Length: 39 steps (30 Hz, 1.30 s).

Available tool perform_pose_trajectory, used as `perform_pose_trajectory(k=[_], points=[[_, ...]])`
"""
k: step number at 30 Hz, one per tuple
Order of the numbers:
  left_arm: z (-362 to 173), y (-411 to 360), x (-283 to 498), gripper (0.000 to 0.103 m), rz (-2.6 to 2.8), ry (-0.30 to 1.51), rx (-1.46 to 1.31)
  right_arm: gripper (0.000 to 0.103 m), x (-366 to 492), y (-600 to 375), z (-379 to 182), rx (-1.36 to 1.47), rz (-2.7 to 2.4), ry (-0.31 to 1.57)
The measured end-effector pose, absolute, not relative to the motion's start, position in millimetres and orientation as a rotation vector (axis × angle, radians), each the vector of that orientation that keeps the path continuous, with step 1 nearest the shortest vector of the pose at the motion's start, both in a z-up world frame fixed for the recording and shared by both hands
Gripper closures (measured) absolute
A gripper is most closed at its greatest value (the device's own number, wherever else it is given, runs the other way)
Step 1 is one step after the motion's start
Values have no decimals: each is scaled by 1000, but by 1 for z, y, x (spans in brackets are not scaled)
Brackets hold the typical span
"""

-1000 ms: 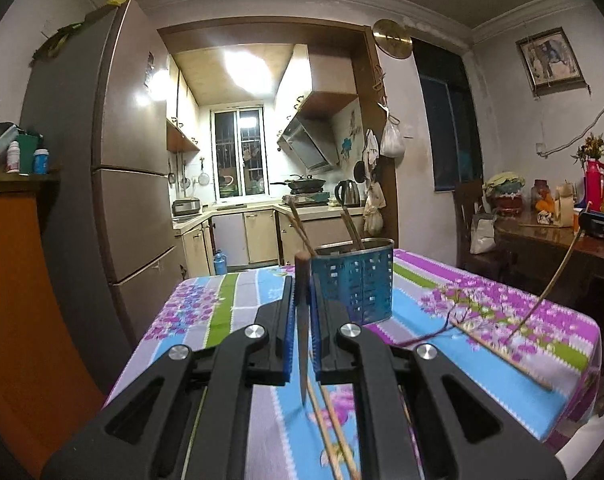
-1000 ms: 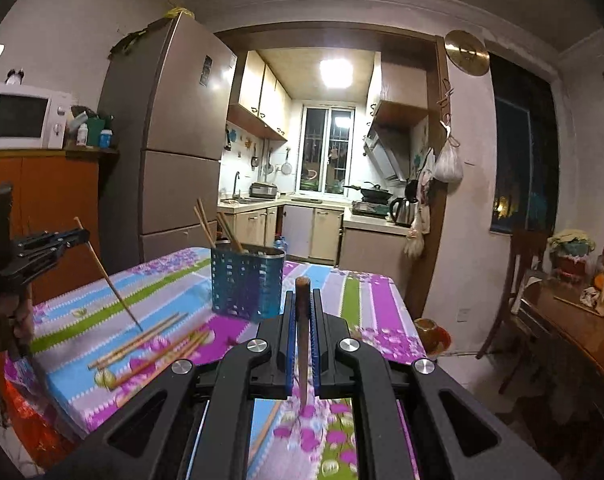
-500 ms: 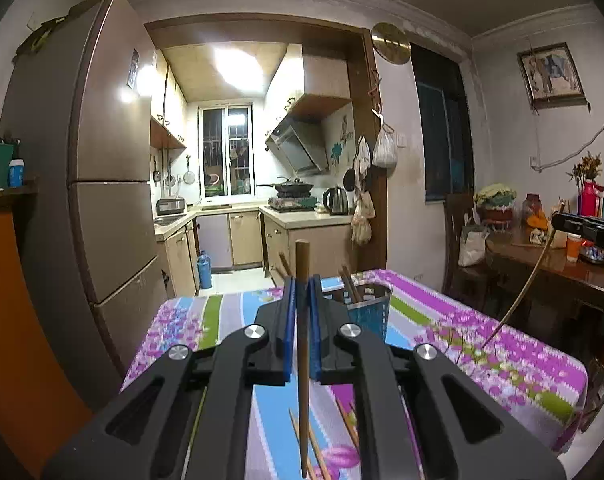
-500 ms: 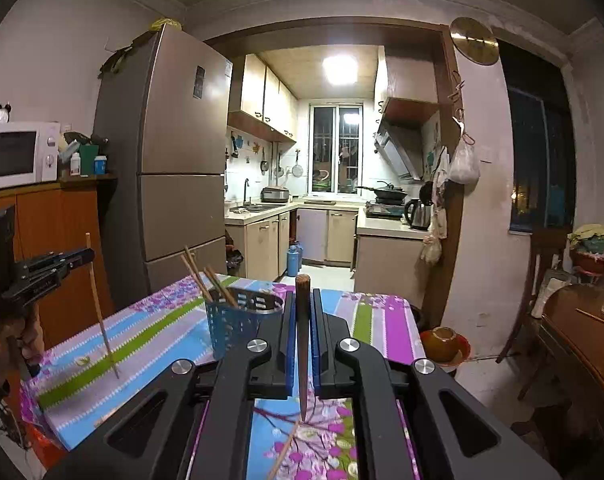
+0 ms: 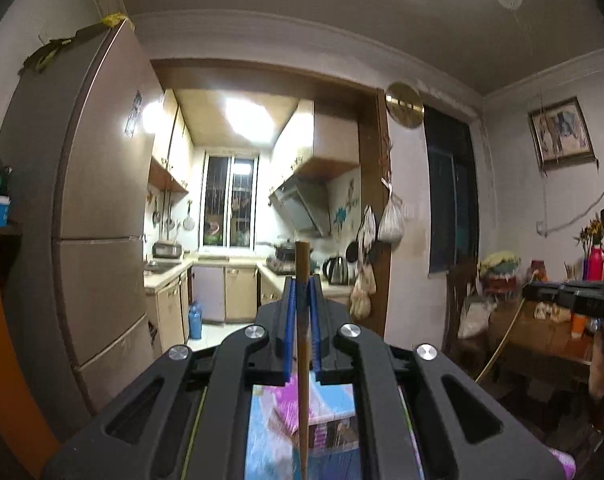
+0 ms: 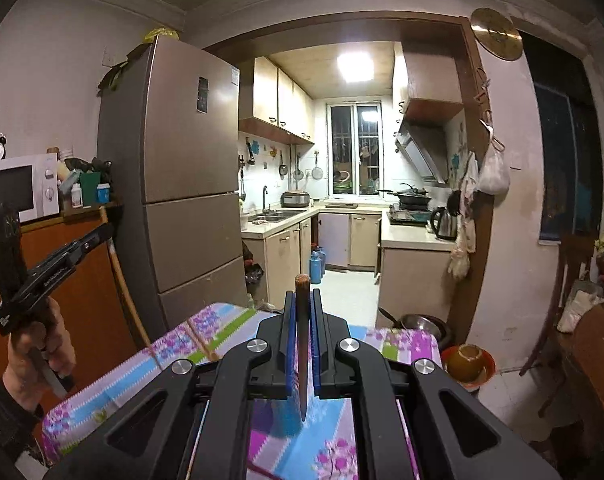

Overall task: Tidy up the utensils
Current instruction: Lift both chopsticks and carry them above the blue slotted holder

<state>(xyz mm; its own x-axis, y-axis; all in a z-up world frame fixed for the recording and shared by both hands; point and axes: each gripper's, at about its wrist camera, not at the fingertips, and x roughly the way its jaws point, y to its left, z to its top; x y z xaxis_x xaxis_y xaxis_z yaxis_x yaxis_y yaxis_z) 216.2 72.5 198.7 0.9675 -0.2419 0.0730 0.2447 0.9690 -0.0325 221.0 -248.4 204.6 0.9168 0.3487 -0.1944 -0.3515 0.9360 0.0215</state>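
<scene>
Closest in, on the left wrist view: left gripper [image 5: 302, 292], jaws pinched narrow on one pale wooden chopstick [image 5: 302, 360]. Stick upright, top end poking above the pads, lower end hanging toward the desk [image 5: 333, 404], glimpsed through the frame.

Much the same on the right wrist view: right gripper [image 6: 302, 308], jaws likewise narrow, clamped on one darker chopstick [image 6: 302, 344], upright, tip over the flowered cloth [image 6: 333, 452]. Just beside that tip, a blurred blue shape [image 6: 280, 412], probably the utensil holder, too hidden to say for sure.

A little further out, at the left of that view, a hand [image 6: 38, 352] around the other gripper's handle, its stick slanting down toward the desk edge. Touching the cloth or not: cannot tell. Beyond, one loose brown chopstick [image 6: 202, 340] lying on the cloth near the far corner. Behind everything, fridge [image 6: 182, 160] and kitchen [image 6: 341, 240].

Progress, as a judgement: about midway. Both sticks picked up and carried above the desk, neither yet dropped into a holder. At least one loose stick left to collect.

Count: two grippers; two held chopsticks, one apiece; one chopstick lying loose; one possible holder; one hand in view.
</scene>
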Motion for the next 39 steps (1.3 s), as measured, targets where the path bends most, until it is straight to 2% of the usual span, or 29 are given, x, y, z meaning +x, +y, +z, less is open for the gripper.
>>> perform_pose_trajectory(k=[5, 10, 25, 39], points=[[216, 48, 244, 98, -244, -105, -48, 95, 254, -231, 224, -25, 382, 201], [206, 31, 276, 98, -237, -81, -52, 95, 283, -216, 223, -24, 408, 223], [134, 35, 336, 98, -208, 42, -63, 95, 356, -200, 167, 15, 437, 352], [112, 33, 357, 96, -189, 91, -51, 95, 376, -195, 132, 32, 449, 421]])
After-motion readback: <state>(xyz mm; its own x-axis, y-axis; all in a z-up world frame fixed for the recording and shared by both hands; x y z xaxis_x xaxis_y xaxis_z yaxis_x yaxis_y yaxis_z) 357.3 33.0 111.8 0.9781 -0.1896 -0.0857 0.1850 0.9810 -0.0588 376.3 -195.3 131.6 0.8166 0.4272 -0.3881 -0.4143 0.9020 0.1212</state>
